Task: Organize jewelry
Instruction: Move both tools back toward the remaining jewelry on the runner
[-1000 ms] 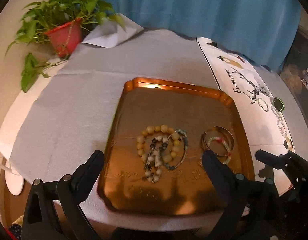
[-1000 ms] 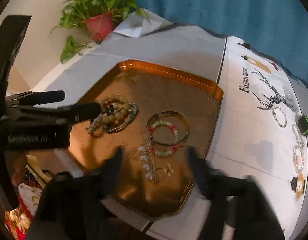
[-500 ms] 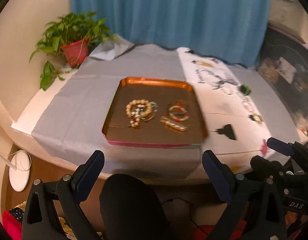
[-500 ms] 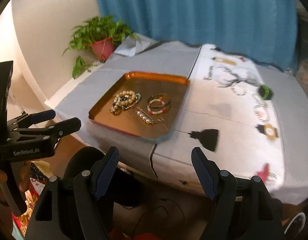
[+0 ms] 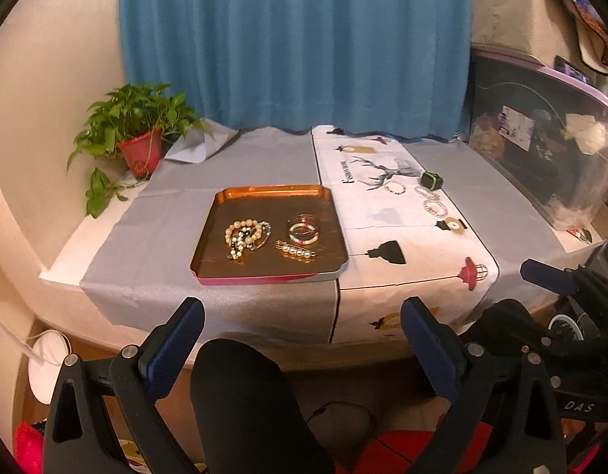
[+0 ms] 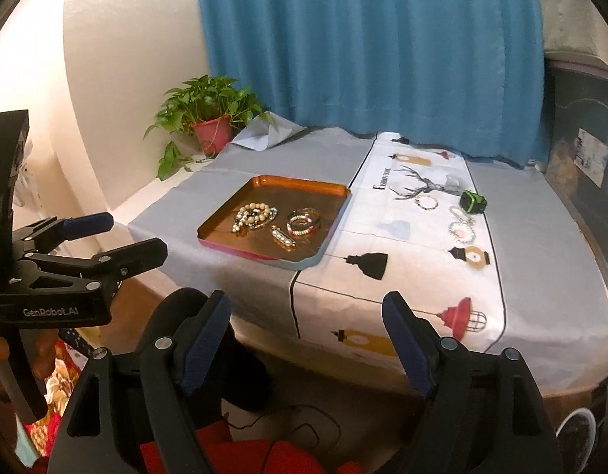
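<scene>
Jewelry sorting part done; both grippers back from the table, spread and empty.

Left gripper (image 5: 302,322) and right gripper (image 6: 306,316) hang below the table edge, jaws released, grasping nothing. Copper tray (image 5: 270,193) on the grey cloth (image 5: 158,221) holds three groups: one heap of bead bracelets (image 5: 246,237), one stack of bangles (image 5: 304,229), one pearl clip (image 5: 296,252). On the white printed runner (image 5: 383,217), well apart from the tray, about three bead bracelets (image 6: 460,221) remain loose, one by the deer print, plus one green object (image 6: 473,202); exact count unclear. Judgement: roughly half gathered, runner pieces left.
</scene>
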{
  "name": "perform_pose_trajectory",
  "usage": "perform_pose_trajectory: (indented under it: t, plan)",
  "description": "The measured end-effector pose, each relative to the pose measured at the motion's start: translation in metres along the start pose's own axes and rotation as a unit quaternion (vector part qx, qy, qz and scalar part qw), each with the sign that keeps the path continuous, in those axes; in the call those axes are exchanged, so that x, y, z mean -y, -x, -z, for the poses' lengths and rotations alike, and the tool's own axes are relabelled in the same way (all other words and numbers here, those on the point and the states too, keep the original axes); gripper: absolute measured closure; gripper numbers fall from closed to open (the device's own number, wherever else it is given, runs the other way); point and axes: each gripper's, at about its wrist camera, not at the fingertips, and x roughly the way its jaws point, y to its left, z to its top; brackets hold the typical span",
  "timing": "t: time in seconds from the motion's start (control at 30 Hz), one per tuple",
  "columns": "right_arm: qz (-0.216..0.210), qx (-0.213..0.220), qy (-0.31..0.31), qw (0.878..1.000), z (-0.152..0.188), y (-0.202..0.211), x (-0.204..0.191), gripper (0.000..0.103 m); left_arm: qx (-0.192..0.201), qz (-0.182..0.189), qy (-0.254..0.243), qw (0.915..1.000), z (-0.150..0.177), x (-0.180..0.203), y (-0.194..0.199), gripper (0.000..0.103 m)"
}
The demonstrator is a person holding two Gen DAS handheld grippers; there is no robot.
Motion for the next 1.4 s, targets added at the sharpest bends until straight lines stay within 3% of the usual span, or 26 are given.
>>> perform_pose_trajectory:
  t: [0.37,0.67,1.4]
  plan:
    - [0.014,0.019,-0.017,1.000,0.010,0.029,0.017,0.021,0.016,-0.003,-0.026,0.9995,-0.001,0.021,0.016,0.003]
    - [0.016,0.017,-0.027,0.999,0.010,0.029,0.025,0.021,0.011,-0.004,-0.033,0.9994,-0.001,0.027,0.013,0.003]
    - [0.032,-0.019,-0.084,0.996,0.016,-0.009,0.082,0.021,-0.047,0.006,-0.045,0.9979,-0.021,0.048,-0.052,0.003]
